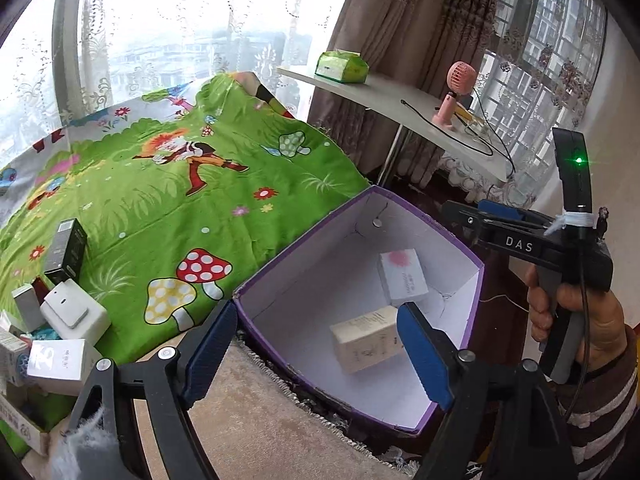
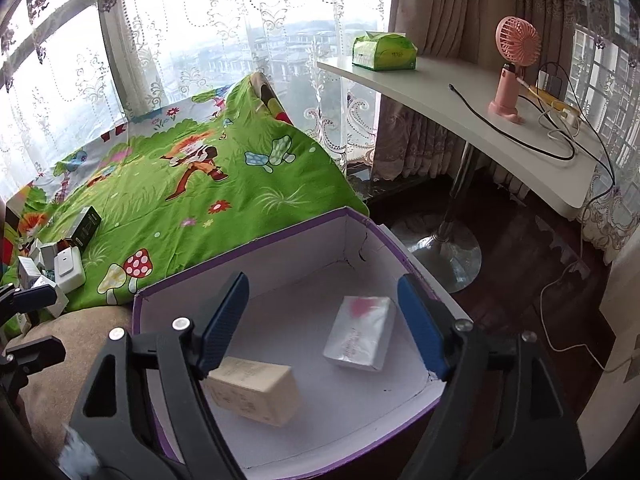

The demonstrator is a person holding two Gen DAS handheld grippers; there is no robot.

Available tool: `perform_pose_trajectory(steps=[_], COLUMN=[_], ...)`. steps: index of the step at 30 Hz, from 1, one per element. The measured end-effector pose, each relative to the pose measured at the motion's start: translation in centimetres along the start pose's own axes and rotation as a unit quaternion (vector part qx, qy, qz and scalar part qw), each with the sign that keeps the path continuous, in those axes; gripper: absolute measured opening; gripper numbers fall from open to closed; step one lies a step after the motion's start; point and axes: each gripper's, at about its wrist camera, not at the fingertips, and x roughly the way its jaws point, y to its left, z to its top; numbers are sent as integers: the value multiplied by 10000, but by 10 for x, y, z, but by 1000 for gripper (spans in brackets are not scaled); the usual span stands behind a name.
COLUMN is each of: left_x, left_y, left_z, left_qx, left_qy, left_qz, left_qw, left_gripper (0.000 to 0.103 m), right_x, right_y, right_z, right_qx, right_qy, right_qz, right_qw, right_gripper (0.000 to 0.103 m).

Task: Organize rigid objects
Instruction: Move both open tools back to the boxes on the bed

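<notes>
A purple storage box [image 1: 304, 236] with a white inside stands by the green cartoon cloth [image 1: 180, 184]. In it lie a beige carton [image 1: 366, 340] and a white carton with a pink mark [image 1: 402, 278]. My left gripper [image 1: 316, 352] hovers above the box's near side, open, its blue pads touching nothing. My right gripper [image 2: 322, 324] is open over the same box [image 2: 240, 246], above the beige carton [image 2: 256, 390] and the white carton [image 2: 360, 334], gripping neither. A pile of small boxes [image 1: 64, 320] lies on the cloth at the left, a black box [image 1: 66, 250] among them.
A white side table [image 2: 440, 92] at the right carries a green tissue pack [image 2: 384, 52], a pink fan [image 2: 514, 64] and cables; its chrome foot [image 2: 448, 256] stands just beyond the box. A hand [image 1: 580, 320] holds the right gripper. Beige carpet [image 1: 248, 420] lies below.
</notes>
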Motion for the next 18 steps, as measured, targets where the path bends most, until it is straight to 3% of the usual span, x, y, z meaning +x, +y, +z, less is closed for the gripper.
perform_pose_trajectory(steps=[4,8,11,15,18], left_x=[-11,-18,-21,-24,-29], left_y=[-1,0,0,7,19], left_z=[-5,-10,-15,-19,-24], left_qx=[104,238,394,393,236], left_qy=[-259,-469,-602,-486,-409], left_qz=[333,553,731,871,860], left_qw=[9991,9971,9947,9942,9952], left_gripper=[83,83,83,83,83], right_x=[-3,-8,-11,-12,-13], right_y=[5,11,16,25,33], right_z=[2,4,7,8,7], right_qx=[3,33,36,20,-133], right_qy=[-91,-252,-302,-409,-533], right_qz=[-4,-82,-146,-360,-292], right_qw=[10000,9996,9994,9985,9981], right_gripper=[86,98,99,101,101])
